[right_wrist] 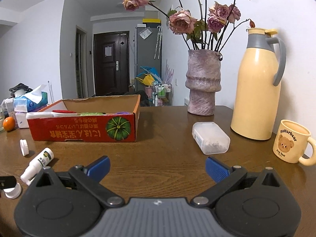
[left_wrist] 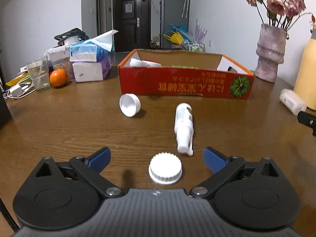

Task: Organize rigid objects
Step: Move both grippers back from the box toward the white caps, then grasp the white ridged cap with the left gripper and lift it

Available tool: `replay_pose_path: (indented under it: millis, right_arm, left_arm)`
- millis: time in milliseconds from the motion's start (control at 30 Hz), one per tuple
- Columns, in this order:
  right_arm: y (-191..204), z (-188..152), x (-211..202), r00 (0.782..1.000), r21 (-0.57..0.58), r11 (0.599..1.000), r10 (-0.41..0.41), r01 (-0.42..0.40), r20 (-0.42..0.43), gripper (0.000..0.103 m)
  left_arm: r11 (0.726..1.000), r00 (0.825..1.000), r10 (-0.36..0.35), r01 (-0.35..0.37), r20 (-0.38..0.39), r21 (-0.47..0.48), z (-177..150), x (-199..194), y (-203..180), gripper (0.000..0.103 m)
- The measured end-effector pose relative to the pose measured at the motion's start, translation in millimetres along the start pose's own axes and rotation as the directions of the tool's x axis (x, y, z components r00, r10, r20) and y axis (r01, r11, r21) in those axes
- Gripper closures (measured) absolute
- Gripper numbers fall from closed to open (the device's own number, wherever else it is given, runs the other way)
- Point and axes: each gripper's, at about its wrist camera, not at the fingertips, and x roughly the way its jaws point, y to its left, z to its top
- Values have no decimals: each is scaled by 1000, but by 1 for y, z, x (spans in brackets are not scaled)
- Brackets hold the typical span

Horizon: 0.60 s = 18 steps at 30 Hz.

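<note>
The left claw (left_wrist: 157, 159) is spread wide and holds nothing; a white ribbed cap (left_wrist: 165, 167) sits flat on the wooden counter (left_wrist: 59, 130) between its blue pads (left_wrist: 100, 157), touching neither. Just beyond the cap lies a white spray bottle (left_wrist: 184, 127) on its side, nozzle toward the claw. Farther toward the counter's far edge a second white cap (left_wrist: 130, 105) rests tilted on its rim, near the front wall of a red cardboard box (left_wrist: 185, 83) that already holds several items.

The right claw (right_wrist: 158, 166) is also spread and empty, hovering over bare wood. Ahead of it, toward the counter's right edge, lies a clear plastic container (right_wrist: 211, 138), well apart from the fingers. Behind it stand a purple vase (right_wrist: 203, 90) of dried roses, a cream thermos jug (right_wrist: 256, 90) and a bear mug (right_wrist: 290, 141).
</note>
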Motion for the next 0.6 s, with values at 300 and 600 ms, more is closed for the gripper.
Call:
replay_pose_path:
  millis: [300,600]
  right_arm:
    - [5,-4,1,1000,-9,1000,16,-17,-15,0]
    - [21,-10,1,998,-21,998,61,-61,-28,0]
  left_arm:
    - [996,996,-82,83,-41,14,-3,8,-1,62]
    - [996,996,-90,90,-4,-4,4,3,9,62]
